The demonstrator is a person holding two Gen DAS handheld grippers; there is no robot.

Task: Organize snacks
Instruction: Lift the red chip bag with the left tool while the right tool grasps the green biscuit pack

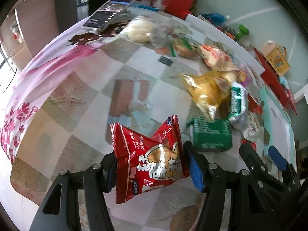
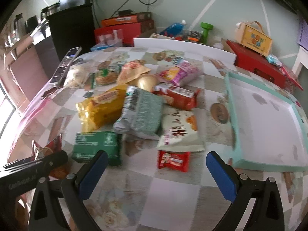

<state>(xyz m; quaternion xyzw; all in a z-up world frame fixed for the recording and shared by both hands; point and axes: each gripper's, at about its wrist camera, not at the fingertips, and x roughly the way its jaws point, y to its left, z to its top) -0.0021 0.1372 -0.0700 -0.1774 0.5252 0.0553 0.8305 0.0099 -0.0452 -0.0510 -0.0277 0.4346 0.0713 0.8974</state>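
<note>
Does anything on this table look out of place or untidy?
Yes. The snack packets lie in a loose, overlapping heap, while the mint-green tray beside them holds none. A phone hangs partly over the table's far-left edge.

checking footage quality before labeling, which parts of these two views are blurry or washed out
Left wrist view: the red peanut packet in the left claw is sharp, while the yellow bag and snacks behind it smear with motion blur. Right wrist view: mild blur throughout, worst on the mint tray, whose white floor looks washed out; window glare bleaches the left table edge; fisheye bends both.
</note>
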